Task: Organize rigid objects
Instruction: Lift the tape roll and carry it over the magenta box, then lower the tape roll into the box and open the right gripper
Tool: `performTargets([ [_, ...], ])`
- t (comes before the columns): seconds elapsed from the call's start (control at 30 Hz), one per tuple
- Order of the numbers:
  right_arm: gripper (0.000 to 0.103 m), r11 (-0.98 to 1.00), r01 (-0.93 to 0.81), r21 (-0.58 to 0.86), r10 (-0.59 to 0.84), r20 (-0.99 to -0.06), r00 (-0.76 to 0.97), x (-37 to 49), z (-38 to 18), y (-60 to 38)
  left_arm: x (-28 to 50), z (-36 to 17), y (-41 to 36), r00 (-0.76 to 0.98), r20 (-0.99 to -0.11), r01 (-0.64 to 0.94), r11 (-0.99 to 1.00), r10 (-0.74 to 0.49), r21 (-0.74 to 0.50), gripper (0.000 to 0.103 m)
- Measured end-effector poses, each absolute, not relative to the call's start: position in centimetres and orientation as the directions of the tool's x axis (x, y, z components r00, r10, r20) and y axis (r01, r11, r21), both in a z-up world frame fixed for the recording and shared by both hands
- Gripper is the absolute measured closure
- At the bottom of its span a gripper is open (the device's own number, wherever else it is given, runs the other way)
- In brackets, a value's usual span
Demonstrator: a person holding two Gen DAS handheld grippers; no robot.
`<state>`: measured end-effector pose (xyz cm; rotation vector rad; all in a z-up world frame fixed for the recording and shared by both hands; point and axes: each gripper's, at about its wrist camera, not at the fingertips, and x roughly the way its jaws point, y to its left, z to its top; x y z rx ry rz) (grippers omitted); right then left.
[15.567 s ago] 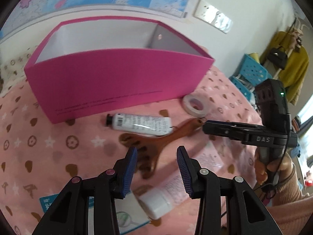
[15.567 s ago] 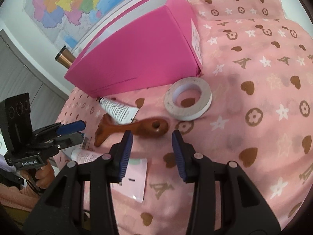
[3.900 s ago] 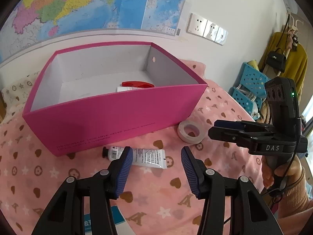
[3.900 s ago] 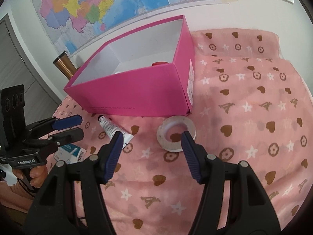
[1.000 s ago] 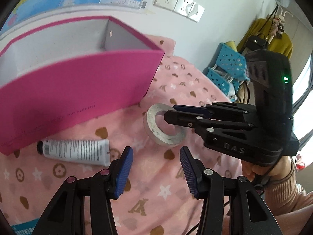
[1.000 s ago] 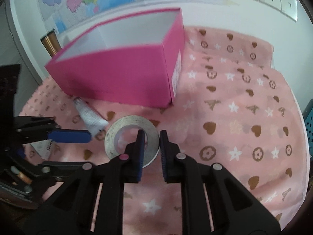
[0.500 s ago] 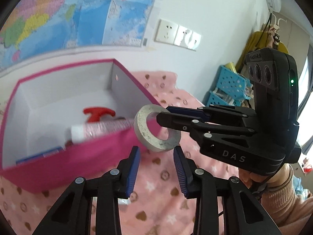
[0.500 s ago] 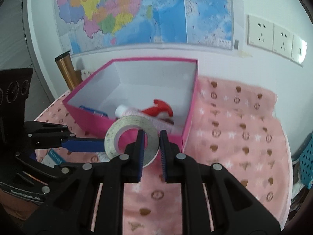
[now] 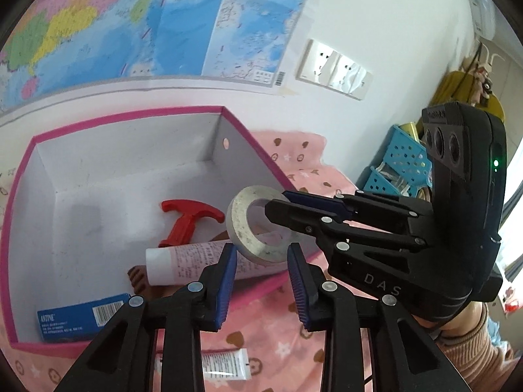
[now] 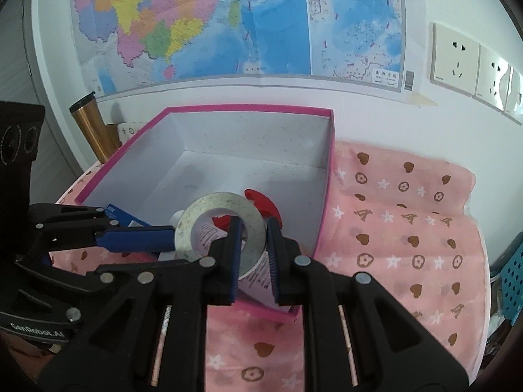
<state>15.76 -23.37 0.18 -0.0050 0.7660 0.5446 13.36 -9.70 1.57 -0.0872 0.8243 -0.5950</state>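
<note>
Right tool (image 10: pixel 253 228) is clamped on the tape roll (image 10: pixel 184 228), pinching its ring wall at about 4 o'clock. The roll hangs on edge in the air over the near right corner of the pink box (image 10: pixel 248 107).

Left tool (image 9: pixel 261 250) has just been closing and its jaws are pulled in as narrow as they go, with nothing between them. The roll sits right at its tips; I can't tell if they touch. In the right wrist view it comes in from 9 o'clock.

Under the roll in the box there's a white tube (image 9: pixel 183 264), a red T-shaped handle thing (image 9: pixel 186 219) and a blue carton (image 9: pixel 81 317) at 7 o'clock. A small tube (image 9: pixel 225 367) lies outside the box on the pink cloth (image 10: pixel 392 228) covering the desk.

Around it: a copper tumbler (image 10: pixel 91 130) at 10 o'clock, touching the wall. There's also a wall map (image 10: pixel 228 16), sockets (image 10: pixel 454 58) and blue baskets (image 9: pixel 402 163) at 3 o'clock.
</note>
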Motion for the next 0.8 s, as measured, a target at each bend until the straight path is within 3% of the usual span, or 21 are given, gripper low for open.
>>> performTargets([
  [0.27,0.085,0.879,-0.435,0.194,0.44,-0.68,0.586,16.8,-0.8,-23.2,14.2,0.7,-8.8,0.536,-0.683,0.418,0.859,-0.497,-0.297,0.071],
  [0.67,0.081,0.861,-0.443,0.251,0.49,-0.643,0.588,12.6,-0.7,-25.3,8.5,1.2,-4.6,0.628,-0.623,0.43,0.875,-0.467,-0.221,0.07],
  [0.73,0.079,0.851,-0.458,0.256,0.507,-0.626,0.593,11.4,-0.5,-25.4,7.7,0.9,-3.8,0.636,-0.623,0.423,0.881,-0.455,-0.212,0.069],
  [0.8,0.071,0.831,-0.481,0.28,0.54,-0.613,0.576,10.4,-0.4,-25.4,7.3,0.4,-3.1,0.634,-0.631,0.41,0.886,-0.447,-0.215,0.068],
])
